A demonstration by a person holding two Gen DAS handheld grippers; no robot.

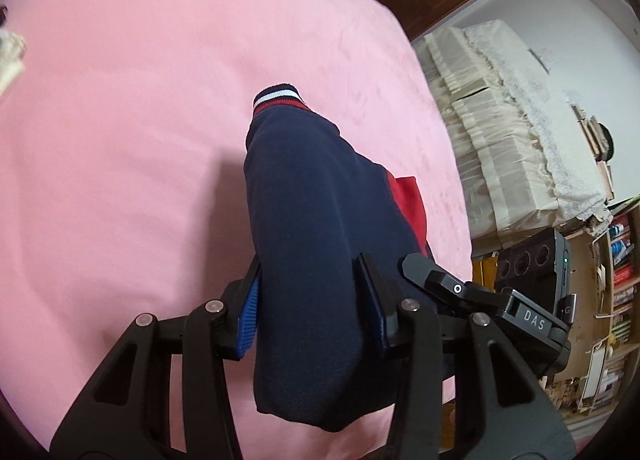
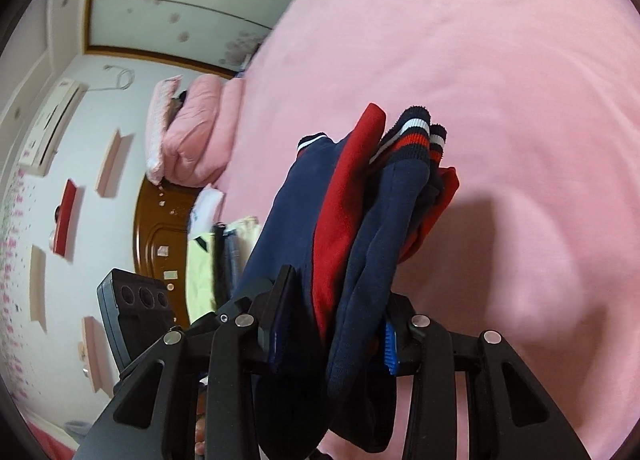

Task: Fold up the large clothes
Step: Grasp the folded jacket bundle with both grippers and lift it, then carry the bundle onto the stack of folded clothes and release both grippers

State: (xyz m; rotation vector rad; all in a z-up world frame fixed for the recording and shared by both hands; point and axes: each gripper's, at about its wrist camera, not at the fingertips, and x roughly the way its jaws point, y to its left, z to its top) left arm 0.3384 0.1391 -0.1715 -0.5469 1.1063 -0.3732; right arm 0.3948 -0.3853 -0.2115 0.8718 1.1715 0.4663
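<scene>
- the left gripper (image 1: 310, 300) is clamped on a thick bunch of the navy and red garment (image 1: 312, 196); the blue-ribbed pads (image 1: 248, 316) are pressed against the fabric on both sides, so the jaws stand only as far apart as the bundled cloth allows.
- the garment is held up off the pink bedspread (image 1: 120, 180), draped forward over the jaws, with a striped ribbed cuff (image 1: 276, 94) at its far tip; a shadow is cast on the bedding beneath, which suggests the cloth is lifted clear so it can hang and straighten.
- to the right in the left wrist view, a cloth-covered piece of furniture (image 1: 512, 132) and a bookshelf (image 1: 616, 280) are seen beside the bed, well apart from the work.
- the right gripper (image 2: 334, 320) is likewise clamped on gathered layers of the garment (image 2: 352, 220); several navy and red folds are stacked between the jaws, with ribbed striped hems (image 2: 416, 136) at the far end.
- two separate grips appear to be kept so that the piece can be spread between the hands before being laid flat; which edges are held cannot be told with certainty, since the cloth is bunched.
- folded pink bedding (image 2: 192, 128) lies at the bed's far end, near a wooden headboard (image 2: 160, 244).
</scene>
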